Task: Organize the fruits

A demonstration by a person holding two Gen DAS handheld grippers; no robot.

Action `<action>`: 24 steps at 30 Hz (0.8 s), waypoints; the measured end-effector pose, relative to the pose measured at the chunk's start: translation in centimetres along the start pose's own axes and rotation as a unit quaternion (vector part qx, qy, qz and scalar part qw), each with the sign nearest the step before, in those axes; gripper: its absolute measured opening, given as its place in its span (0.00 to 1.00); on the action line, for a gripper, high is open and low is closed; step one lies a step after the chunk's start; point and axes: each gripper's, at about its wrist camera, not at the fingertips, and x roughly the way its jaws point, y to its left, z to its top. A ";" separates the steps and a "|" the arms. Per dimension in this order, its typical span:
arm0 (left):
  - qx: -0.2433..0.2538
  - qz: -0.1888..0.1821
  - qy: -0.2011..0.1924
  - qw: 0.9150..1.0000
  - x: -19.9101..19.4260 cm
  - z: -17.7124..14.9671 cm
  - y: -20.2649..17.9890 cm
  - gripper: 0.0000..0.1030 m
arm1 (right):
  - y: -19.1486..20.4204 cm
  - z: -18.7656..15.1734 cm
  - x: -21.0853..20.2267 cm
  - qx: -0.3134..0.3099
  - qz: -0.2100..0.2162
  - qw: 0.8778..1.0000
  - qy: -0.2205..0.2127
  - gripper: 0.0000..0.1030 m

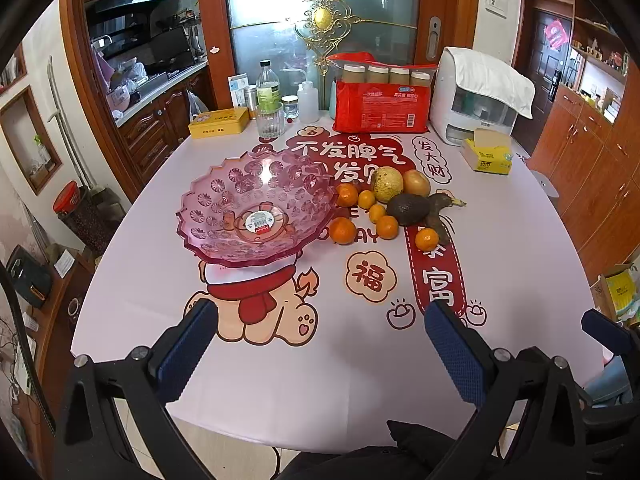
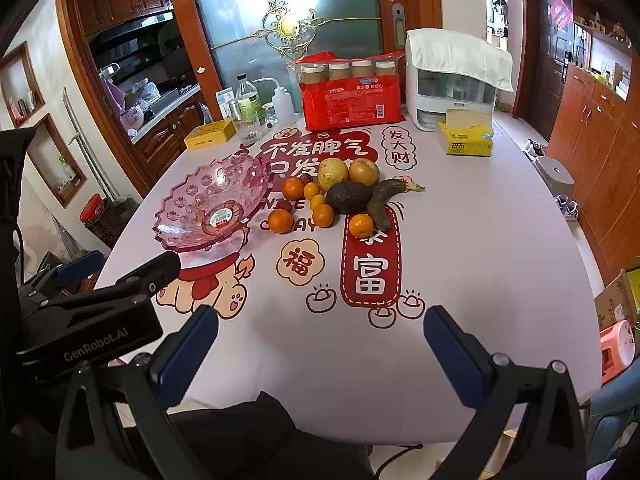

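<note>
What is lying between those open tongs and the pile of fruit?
Nothing but printed tablecloth: the right wrist view shows a bare stretch from the right tongs to the fruit.

**A home dining room beside the kitchen**

A dining surface (image 1: pixel 360 360) under a festive printed cloth sits in a lived-in home. Far left, a kitchen counter (image 1: pixel 168 80) with a range hood (image 1: pixel 132 0) shows through a doorway; a frosted glass door (image 1: pixel 320 20) stands behind, wooden cabinets (image 1: pixel 592 152) line the right, and a front door (image 1: pixel 548 40) stands beyond.
</note>
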 end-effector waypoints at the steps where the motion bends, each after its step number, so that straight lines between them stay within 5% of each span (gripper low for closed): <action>1: 0.000 0.000 0.000 1.000 0.0 0.0 0.0 1.00 | 0.0 0.0 0.0 0.000 0.000 1.000 0.000 1.00; 24: -0.001 -0.003 0.000 1.000 0.0 0.0 0.1 1.00 | 0.9 0.1 0.1 0.004 0.000 1.000 0.001 1.00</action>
